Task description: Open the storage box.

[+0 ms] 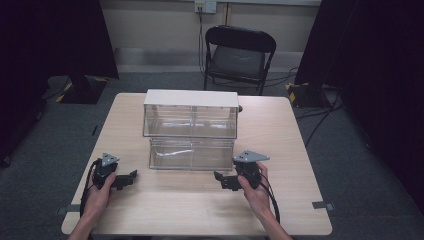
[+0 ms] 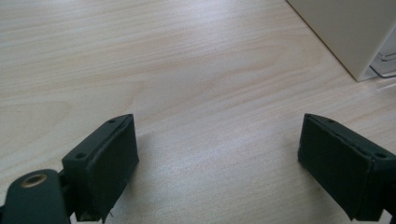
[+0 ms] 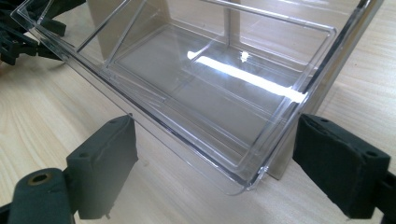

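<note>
- The left tongs lie low over the near left part of the bench, held in the person's left hand; their jaws point right, toward the middle of the bench.
- In the left gripper view the left tongs are spread wide, with bare wood between the jaws and nothing pinched.
- The right tongs sit near the right front of the bench in the right hand, jaws pointing left, facing the left tongs across a gap.
- In the right gripper view the right tongs are also spread wide and hold nothing; the near corner of a clear plastic drawer lies just ahead of them, between the lines of the two jaws but apart from both.
- The clear plastic drawer is pulled out toward the person from the bottom of a drawer cabinet and looks empty.
- The cabinet stands at the middle of the bench, with a cream top and side walls and clear fronts; its cream corner shows at the far right of the left gripper view.
- Beyond the far edge of the bench stands a black folding chair on the grey floor.
</note>
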The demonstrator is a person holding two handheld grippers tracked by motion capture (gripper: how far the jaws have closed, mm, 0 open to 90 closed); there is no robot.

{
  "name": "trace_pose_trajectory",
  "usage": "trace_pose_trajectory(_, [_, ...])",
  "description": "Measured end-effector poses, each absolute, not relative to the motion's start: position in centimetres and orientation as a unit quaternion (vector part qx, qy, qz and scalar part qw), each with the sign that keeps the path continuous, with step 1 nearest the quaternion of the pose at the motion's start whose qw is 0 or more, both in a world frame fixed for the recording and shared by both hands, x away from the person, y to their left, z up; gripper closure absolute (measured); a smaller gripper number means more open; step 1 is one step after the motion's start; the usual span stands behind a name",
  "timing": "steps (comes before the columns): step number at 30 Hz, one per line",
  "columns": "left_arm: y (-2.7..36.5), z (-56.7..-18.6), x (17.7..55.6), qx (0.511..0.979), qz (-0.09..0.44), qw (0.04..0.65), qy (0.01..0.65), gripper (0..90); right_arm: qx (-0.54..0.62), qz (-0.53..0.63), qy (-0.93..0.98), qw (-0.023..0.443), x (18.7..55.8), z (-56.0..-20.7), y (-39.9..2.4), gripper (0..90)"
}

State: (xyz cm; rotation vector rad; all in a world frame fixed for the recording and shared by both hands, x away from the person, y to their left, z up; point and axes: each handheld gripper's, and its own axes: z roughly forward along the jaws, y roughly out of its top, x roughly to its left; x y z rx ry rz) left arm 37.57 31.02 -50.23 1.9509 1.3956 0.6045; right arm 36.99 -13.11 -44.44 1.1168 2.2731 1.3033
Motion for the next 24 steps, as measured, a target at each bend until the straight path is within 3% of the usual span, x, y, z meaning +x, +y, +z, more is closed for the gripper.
trace_pose_trajectory(24, [31.01,-50.23,37.57,0.745,0.231,0.328,0.533,11.6,0.39,0.463,0.783,0.147,36.75,-43.89,-13.15,12.5])
